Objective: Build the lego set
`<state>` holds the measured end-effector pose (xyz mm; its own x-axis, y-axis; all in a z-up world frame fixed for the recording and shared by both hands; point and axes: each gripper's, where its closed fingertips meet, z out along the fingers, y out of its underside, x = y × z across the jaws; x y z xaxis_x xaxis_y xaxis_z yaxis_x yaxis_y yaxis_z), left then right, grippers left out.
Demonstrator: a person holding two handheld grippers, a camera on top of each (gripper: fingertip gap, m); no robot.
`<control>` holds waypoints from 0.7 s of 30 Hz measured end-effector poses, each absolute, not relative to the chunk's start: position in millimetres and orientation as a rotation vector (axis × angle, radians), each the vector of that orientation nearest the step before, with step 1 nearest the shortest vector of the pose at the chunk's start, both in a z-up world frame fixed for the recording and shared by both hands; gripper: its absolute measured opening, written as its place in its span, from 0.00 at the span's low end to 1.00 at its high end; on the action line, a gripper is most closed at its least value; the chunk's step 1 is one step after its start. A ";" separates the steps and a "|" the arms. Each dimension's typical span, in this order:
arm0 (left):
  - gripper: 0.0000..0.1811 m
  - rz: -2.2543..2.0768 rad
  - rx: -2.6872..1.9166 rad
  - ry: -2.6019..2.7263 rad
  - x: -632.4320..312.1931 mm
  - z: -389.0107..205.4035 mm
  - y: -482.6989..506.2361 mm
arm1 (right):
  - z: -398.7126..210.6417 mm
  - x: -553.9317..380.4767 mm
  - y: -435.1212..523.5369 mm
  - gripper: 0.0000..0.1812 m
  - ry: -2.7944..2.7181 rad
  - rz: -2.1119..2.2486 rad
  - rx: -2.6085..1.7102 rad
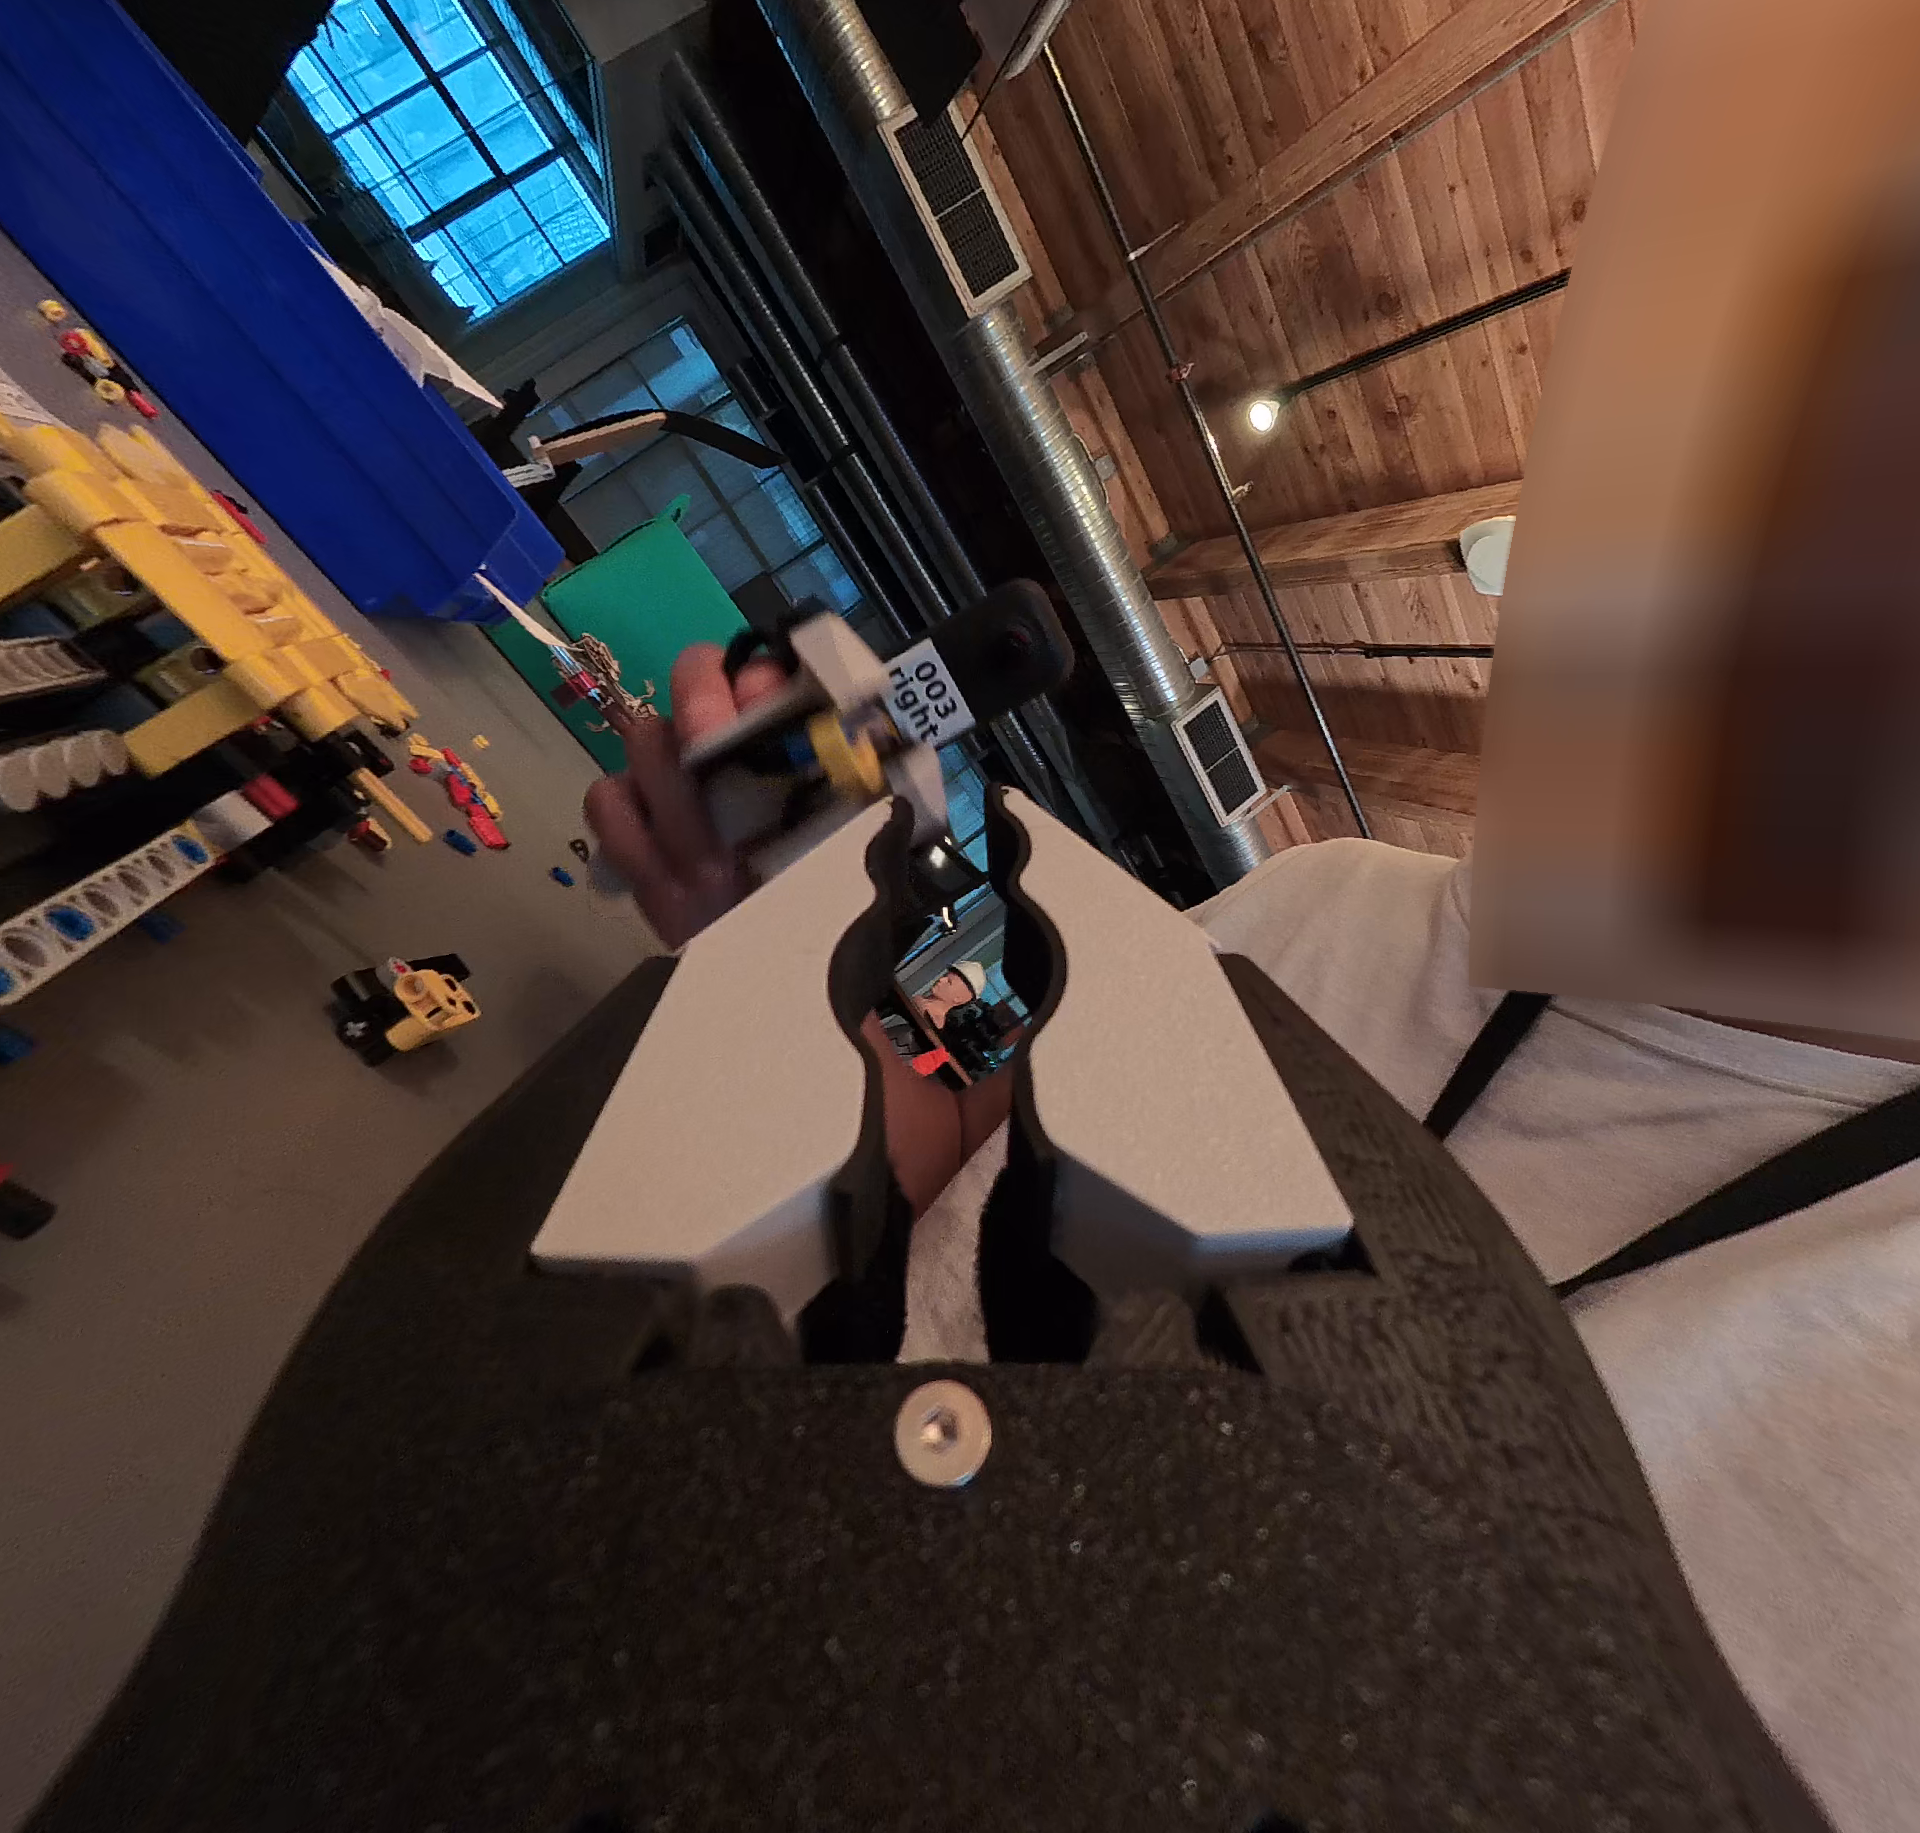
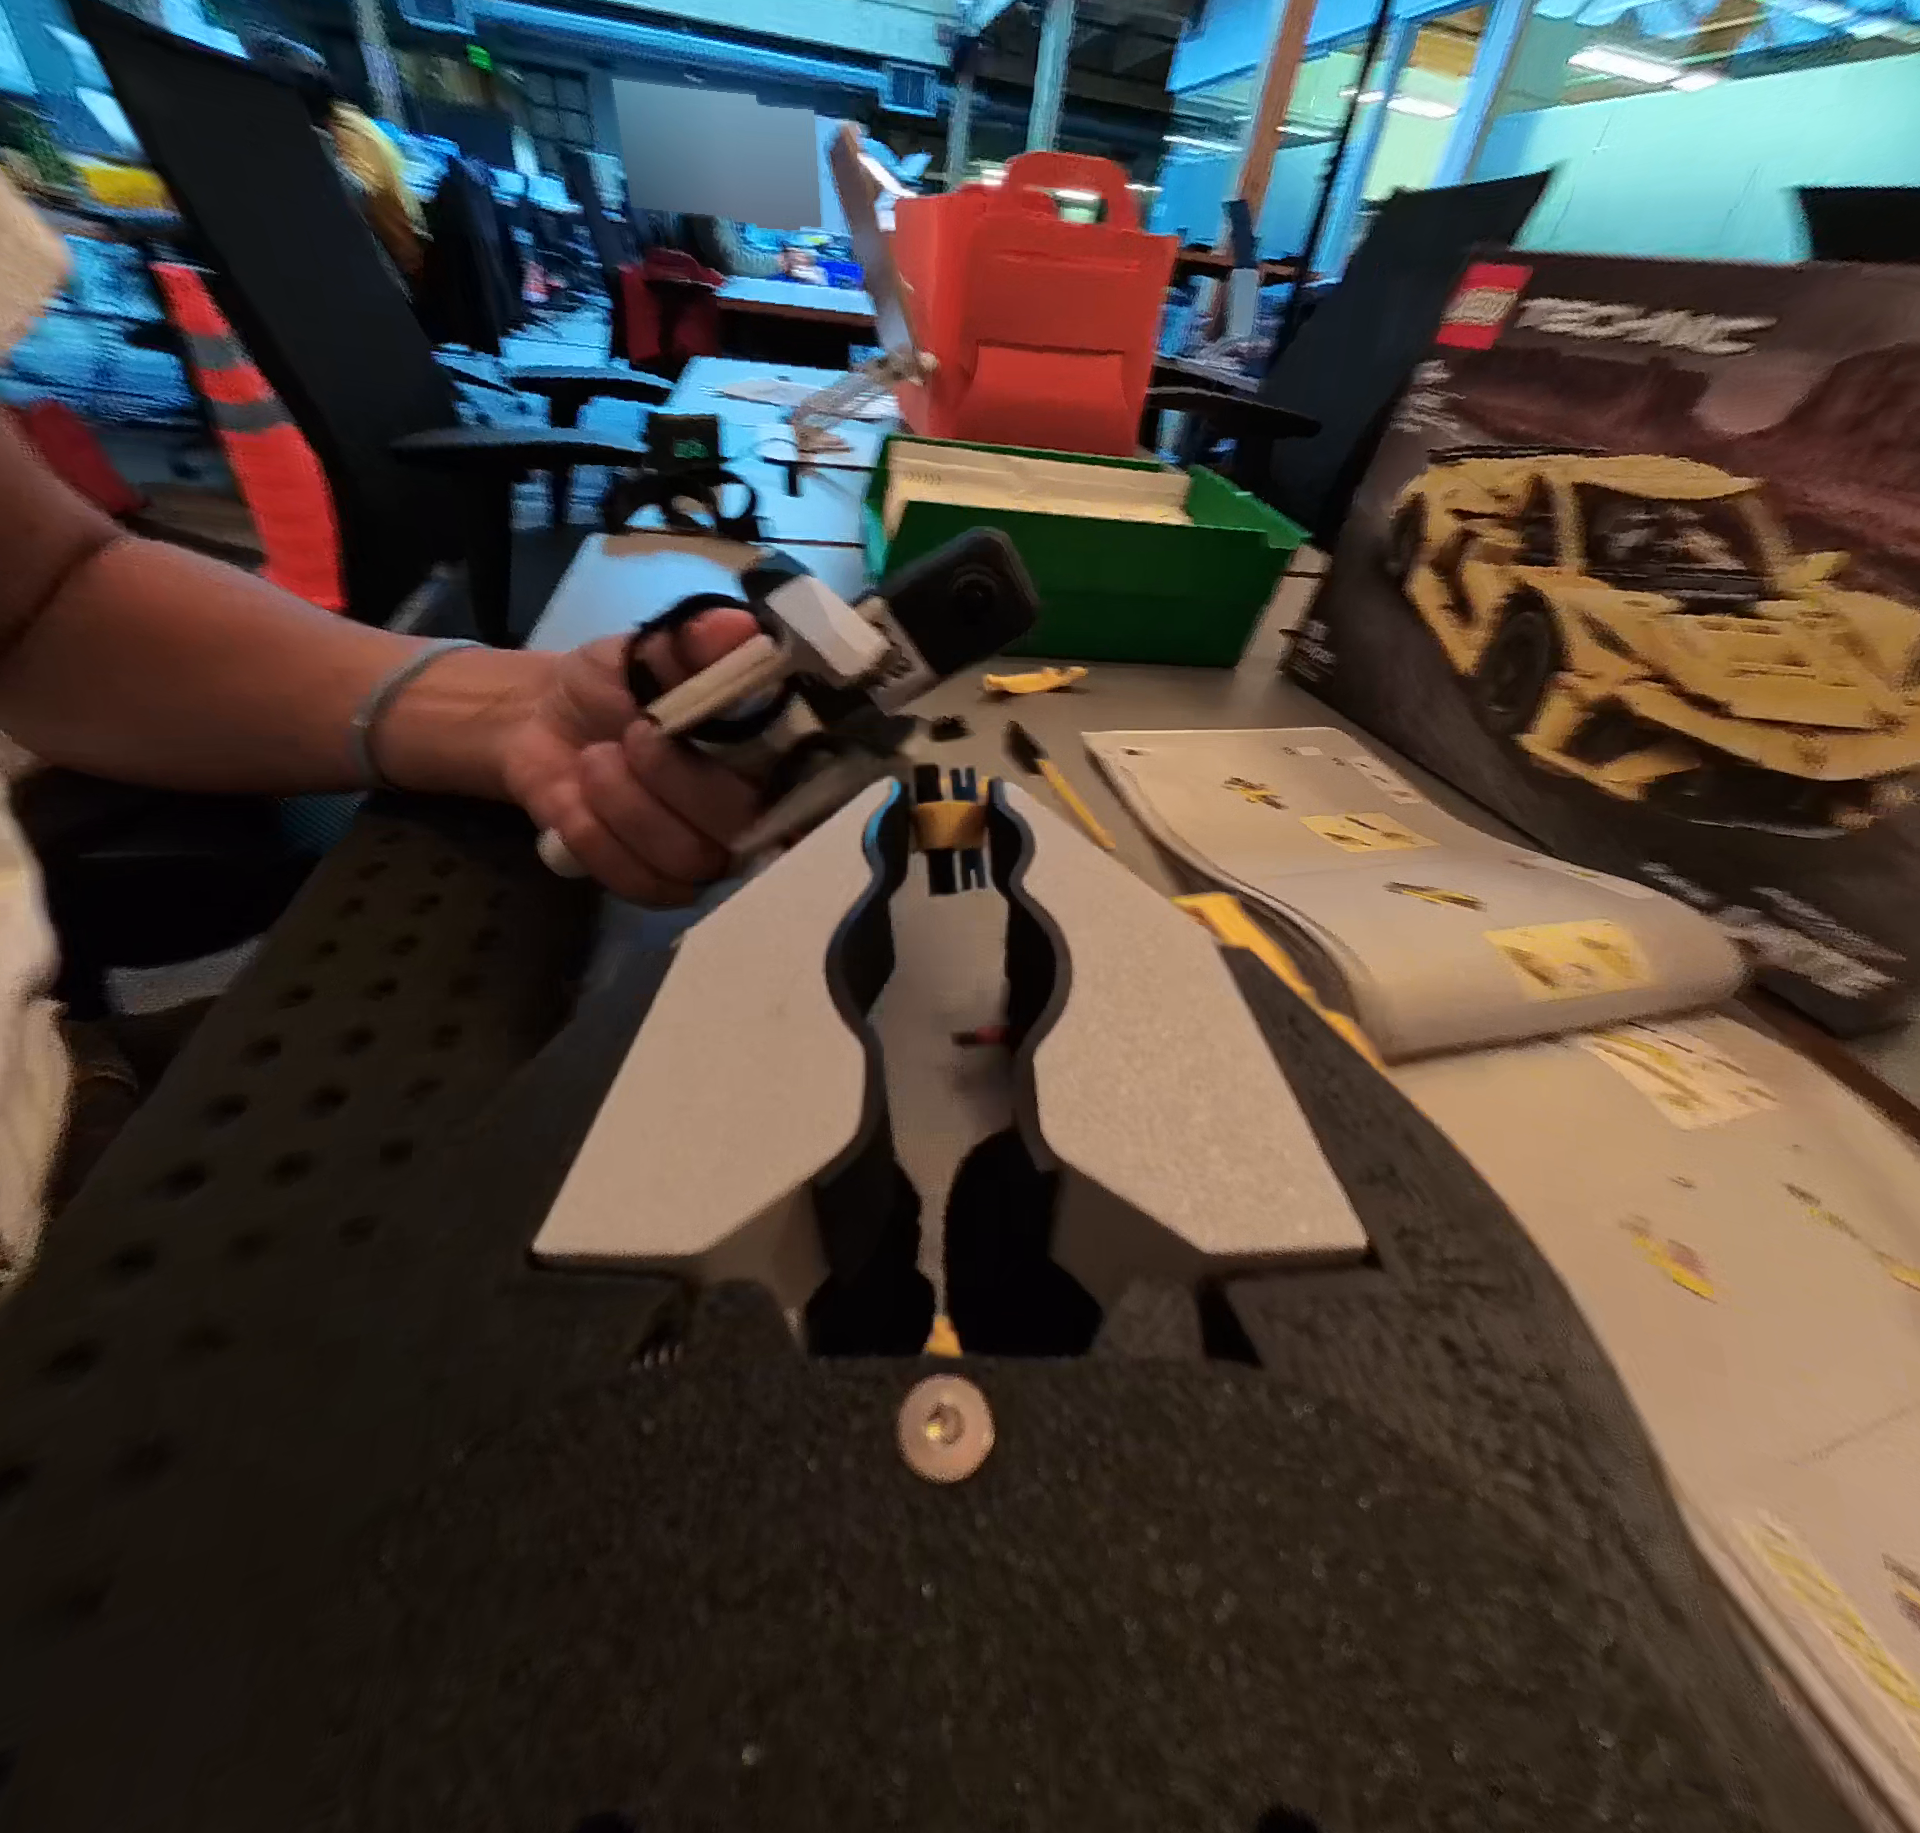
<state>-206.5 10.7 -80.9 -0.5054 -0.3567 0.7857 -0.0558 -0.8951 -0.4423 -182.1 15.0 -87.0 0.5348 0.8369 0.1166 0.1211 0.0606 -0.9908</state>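
Right gripper (image 2: 948, 827) is clamped on a small yellow-and-black lego sub-assembly (image 2: 948, 833), lifted off the table (image 2: 1195, 713), likely so the left can reach it. Left gripper (image 1: 940, 838) is raised to meet it, fingers close together; nothing visibly held. Partly built yellow model (image 1: 197, 578) sits well apart on the table.

Rig looks: two matching handheld grippers, 3D-printed vibe

Each gripper, left gripper (image 1: 943, 827) and right gripper (image 2: 943, 827), has pale grey wavy-edged fingers (image 1: 748, 1035) on a grainy black body with one silver screw (image 1: 942, 1435) at center frame. Black camera (image 2: 961, 599) on top, white sticker (image 1: 928, 703). Person wears a white shirt (image 1: 1683, 1368), black straps (image 1: 1756, 1191), thin wristband (image 2: 400, 692).
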 end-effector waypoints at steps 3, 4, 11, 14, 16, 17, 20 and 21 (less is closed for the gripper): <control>0.07 -2.458 -1.472 0.644 -207.0 -83.3 11.1 | -82.3 -133.6 20.1 0.07 -0.786 0.639 -1.514; 0.07 -2.439 -1.478 0.651 -206.9 -84.2 11.3 | -86.1 -119.9 18.6 0.07 -0.765 0.633 -1.571; 0.08 -2.012 -1.637 0.917 -185.0 -117.7 7.8 | -145.6 -103.6 -22.6 0.08 -0.787 0.613 -2.027; 0.12 -1.655 -1.666 1.193 -169.7 -144.5 2.3 | -171.4 -110.9 -28.0 0.08 -0.780 0.528 -2.124; 0.14 -1.414 -1.668 1.404 -161.3 -167.0 -2.3 | -181.9 -115.9 -26.3 0.08 -0.772 0.478 -2.158; 0.15 -1.311 -1.663 1.508 -158.6 -177.7 -5.2 | -185.1 -120.1 -26.7 0.08 -0.775 0.490 -2.170; 0.15 -1.097 -1.625 1.721 -151.8 -195.7 -5.9 | -192.7 -119.0 -22.4 0.08 -0.778 0.471 -2.215; 0.15 -1.082 -1.590 1.775 -149.3 -197.2 -7.3 | -193.8 -119.1 -21.6 0.08 -0.793 0.481 -2.218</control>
<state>-149.3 -7.3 -197.2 -0.1766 -0.9758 0.1291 -0.5618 -0.0078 -0.8273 -119.1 -21.6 -193.8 0.7408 0.6643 -0.0996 0.3953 -0.5510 -0.7349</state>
